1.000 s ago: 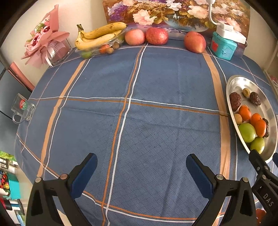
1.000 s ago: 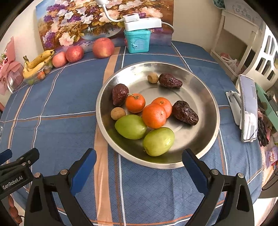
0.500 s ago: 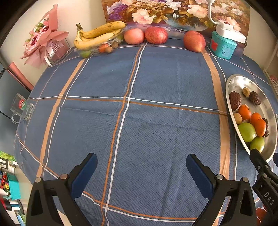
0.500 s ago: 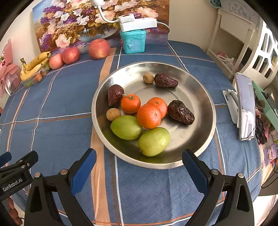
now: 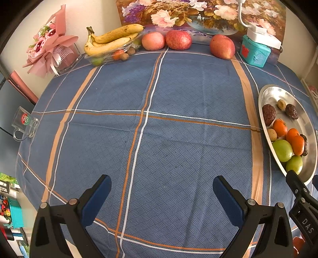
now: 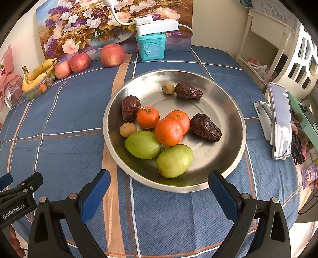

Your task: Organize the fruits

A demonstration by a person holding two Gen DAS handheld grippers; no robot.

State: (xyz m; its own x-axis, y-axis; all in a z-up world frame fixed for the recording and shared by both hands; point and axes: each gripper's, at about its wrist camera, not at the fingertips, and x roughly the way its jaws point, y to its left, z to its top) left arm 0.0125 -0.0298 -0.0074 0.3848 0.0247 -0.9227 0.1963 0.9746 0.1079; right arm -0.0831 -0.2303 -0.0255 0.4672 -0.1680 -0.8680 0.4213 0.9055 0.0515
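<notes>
Right wrist view: right gripper (image 6: 159,192) spread wide, gripping nothing, hovering at near rim of steel plate (image 6: 234,111). Green fruits (image 6: 143,144), oranges (image 6: 169,131), dates (image 6: 205,127) inside. Left gripper (image 5: 162,195) wide too, empty, over tablecloth (image 5: 178,89). Bananas (image 5: 111,39), apples (image 5: 178,39) far back, possibly touching painting (image 5: 178,13).
</notes>
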